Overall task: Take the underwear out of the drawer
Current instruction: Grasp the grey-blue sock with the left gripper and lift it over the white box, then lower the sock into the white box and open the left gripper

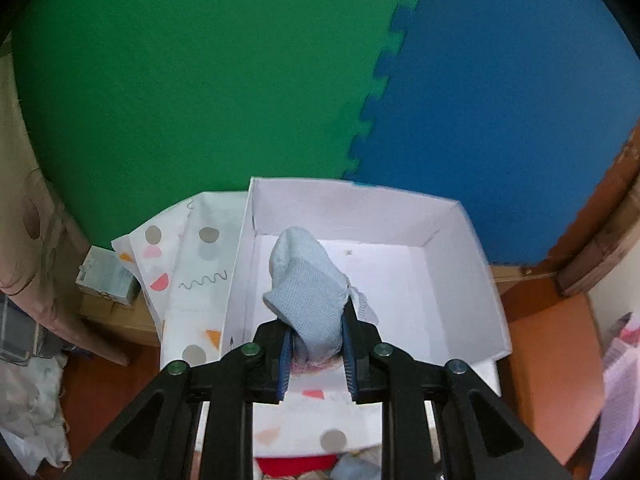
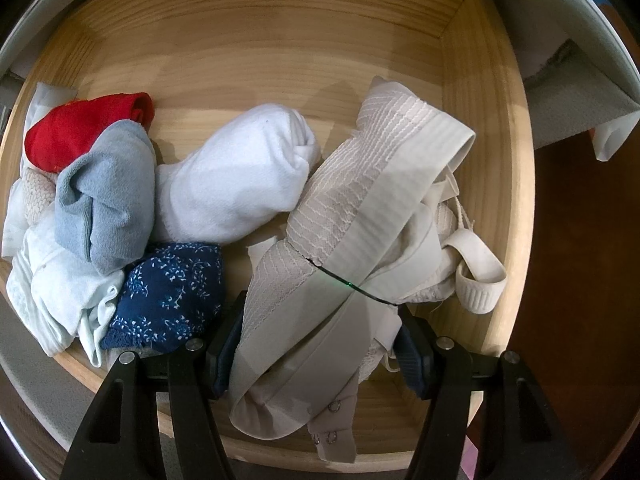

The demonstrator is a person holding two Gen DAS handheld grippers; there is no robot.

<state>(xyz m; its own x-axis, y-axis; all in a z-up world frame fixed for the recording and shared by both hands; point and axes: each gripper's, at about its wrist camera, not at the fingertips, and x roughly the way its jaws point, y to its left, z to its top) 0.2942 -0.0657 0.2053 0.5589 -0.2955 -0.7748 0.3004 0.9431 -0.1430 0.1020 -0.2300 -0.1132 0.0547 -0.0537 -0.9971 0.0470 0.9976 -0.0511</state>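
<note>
Because it carries it to the white box [image 1: 452, 240] ahead, the left gripper [image 1: 316, 344] pinches a pale blue garment [image 1: 308, 280]; the right gripper [image 2: 320, 348] clasps a bra [image 2: 360, 216] in the drawer [image 2: 480, 160] below.

You had no readable text, brand, number or sign anywhere in either view. The small carton [image 1: 107, 278], which stood left of the white box [image 1: 456, 240], carried a printed face, but the print was too blurred to make out. The patterned paper [image 1: 200, 264] touching the white box's left wall bore only coloured shapes and a squiggle, no letters. A tiny dark mark on the white box's floor was too small to tell. The clothes in the wooden drawer [image 2: 280, 44] showed no label that could be read.
</note>
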